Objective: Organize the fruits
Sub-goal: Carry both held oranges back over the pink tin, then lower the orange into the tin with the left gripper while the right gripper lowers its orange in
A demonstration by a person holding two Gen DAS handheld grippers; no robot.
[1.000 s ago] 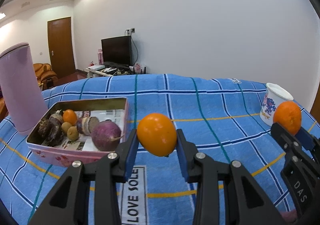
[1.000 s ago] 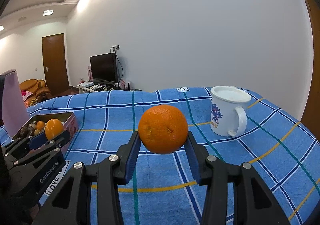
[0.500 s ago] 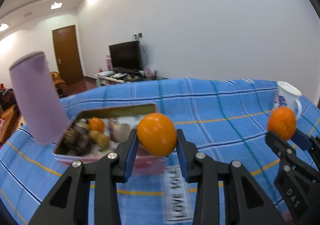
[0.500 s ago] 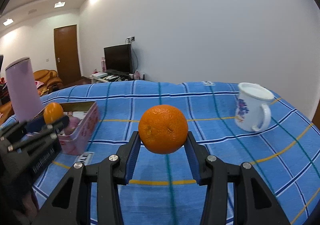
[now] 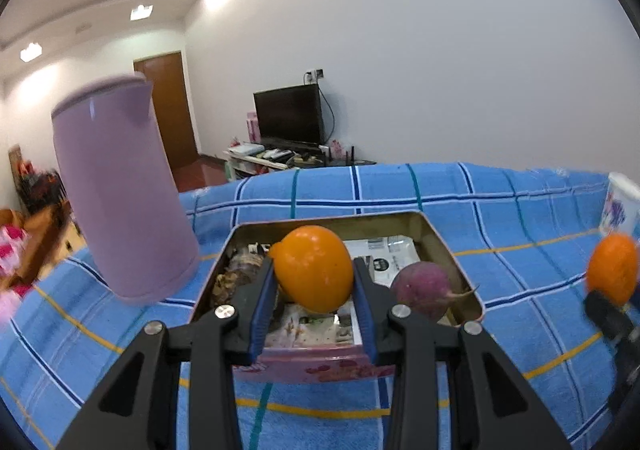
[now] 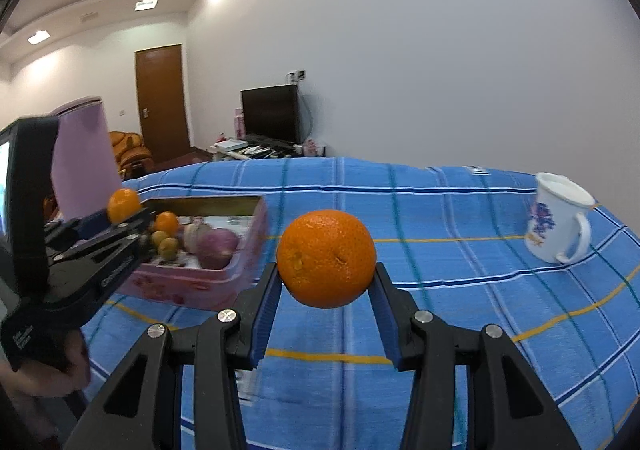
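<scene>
- the purple jug (image 5: pixel 120 193) stands upright on the blue checked cloth (image 5: pixel 500 209), just beside the left wall of the pink tin (image 5: pixel 312 364); whether the two touch cannot be told.
- the pink tin is the target, and it lies straight ahead of and below the left gripper (image 5: pixel 314 292); its long axis runs away from that camera, near wall closest to the fingertips.
- the left gripper is clamped on a smooth orange fruit (image 5: pixel 312 268), both blue pads pressed to its sides; in the right wrist view the fruit hangs over the tin's left edge, above the contents and not touching them.
- inside the tin lie a small orange (image 6: pixel 166 221), two yellow-green fruits (image 6: pixel 164 244), dark items at the left end that are too hidden to name, and a purple round root (image 5: pixel 420 288) at the right end; printed paper lines the floor.
- judgement: the left hand is the nearer one, so its fruit likely goes in first, with a short drop onto the bare paper between the dark items and the purple root.
- the right gripper (image 6: pixel 326 308) is well to the right of the tin, over open cloth, squeezed onto a dimpled orange (image 6: pixel 326 258) held clear of the cloth.
- judgement: the right gripper has to travel left to reach the tin, and the left gripper stands in that path.
- the white mug (image 6: pixel 558 223) sits far right on the cloth, well apart from both fruits.
</scene>
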